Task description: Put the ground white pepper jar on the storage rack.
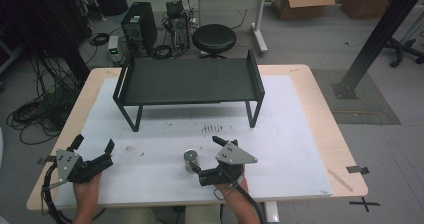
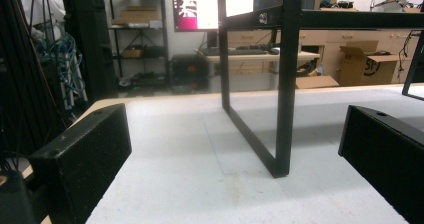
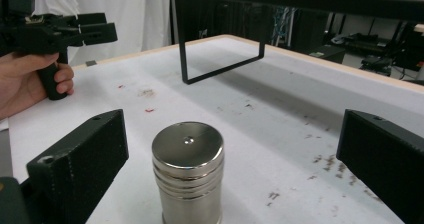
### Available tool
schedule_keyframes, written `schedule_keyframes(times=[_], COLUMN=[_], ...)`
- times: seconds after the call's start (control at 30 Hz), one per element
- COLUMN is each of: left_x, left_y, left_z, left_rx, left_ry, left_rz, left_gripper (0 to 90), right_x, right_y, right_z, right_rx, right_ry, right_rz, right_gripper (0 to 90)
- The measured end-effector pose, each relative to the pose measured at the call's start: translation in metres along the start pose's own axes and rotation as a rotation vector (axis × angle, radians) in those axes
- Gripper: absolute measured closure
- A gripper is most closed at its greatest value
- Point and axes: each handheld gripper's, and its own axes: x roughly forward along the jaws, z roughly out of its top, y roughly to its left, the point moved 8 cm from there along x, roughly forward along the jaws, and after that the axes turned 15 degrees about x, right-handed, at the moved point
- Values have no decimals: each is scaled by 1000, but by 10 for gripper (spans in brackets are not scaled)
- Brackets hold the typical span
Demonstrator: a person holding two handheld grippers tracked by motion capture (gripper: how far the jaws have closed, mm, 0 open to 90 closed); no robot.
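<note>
A shiny metal cylinder (image 1: 191, 159) stands upright on the white mat (image 1: 285, 134) near the table's front edge. My right gripper (image 1: 205, 155) is open around it; in the right gripper view the cylinder (image 3: 188, 169) stands between the two jaws, closer to the left one, with a gap on each side of my right gripper (image 3: 233, 134). My left gripper (image 1: 93, 143) is open and holds nothing at the front left. In the left gripper view, my left gripper (image 2: 235, 134) faces a leg of the black metal shelf (image 2: 283, 84). The shelf (image 1: 187, 81) stands at the back of the mat.
The person's other hand (image 3: 27, 81) shows far left in the right gripper view. Small dark and red marks dot the mat (image 3: 320, 159). Behind the table are a black stool (image 1: 214, 39), a computer tower (image 1: 139, 26), floor cables (image 1: 35, 111) and a slanted black post (image 1: 375, 39).
</note>
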Motion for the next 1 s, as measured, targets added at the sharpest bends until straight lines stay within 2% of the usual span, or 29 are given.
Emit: schedule_keyframes(times=[0.17,0.63,0.87,1.0], left_x=[0,0,0,0], left_y=[0,0,0,0], left_z=[0,0,0,0], left_rx=[-1,-2,-2,-2], left_ry=[-1,-3,-3,-3], left_rz=[0,0,0,0], left_gripper=[8,8,8,8], right_x=[12,26,29,31], right_y=[5,8,9,10], right_z=[-10,-20,-27,-30], right_rx=[-3,8,19,32], right_ry=[51,112,146,168], right_rz=[6,6,11,32], right_gripper=[0,1,59,120])
